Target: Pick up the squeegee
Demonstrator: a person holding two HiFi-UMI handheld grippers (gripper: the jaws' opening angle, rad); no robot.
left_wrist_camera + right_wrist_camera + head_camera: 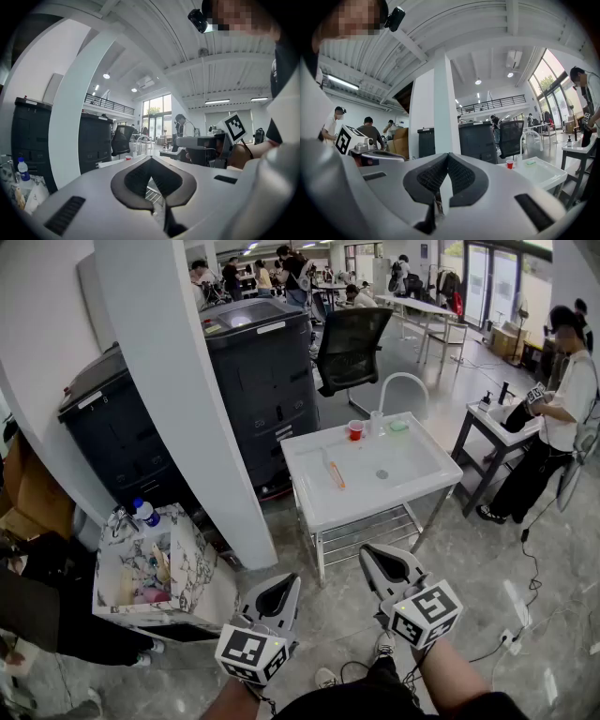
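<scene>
Both grippers are held level in front of the person, well short of the work. The left gripper has its fingers clenched on nothing, and its own view shows the pads meeting with only floor behind them. The right gripper is the same, pressed together and empty.

The slim orange thing that looks to be the squeegee lies flat in the shallow basin of the white bench. It sits left of the drain and runs roughly from the far edge toward the near edge. It is too small here to tell blade from handle. A red cup and a green sponge stand along the far edge, apart from it.

The step in hand is probably the approach. It would go best to:

- Step up to the near edge.
- Spread one gripper's fingers before reaching in.
- Tip that gripper down over the basin.
- Straddle the handle across its width, not along it.

Because the squeegee lies flat, the lower finger likely has to slide along the basin floor, and a push could skid the squeegee toward the drain.
</scene>
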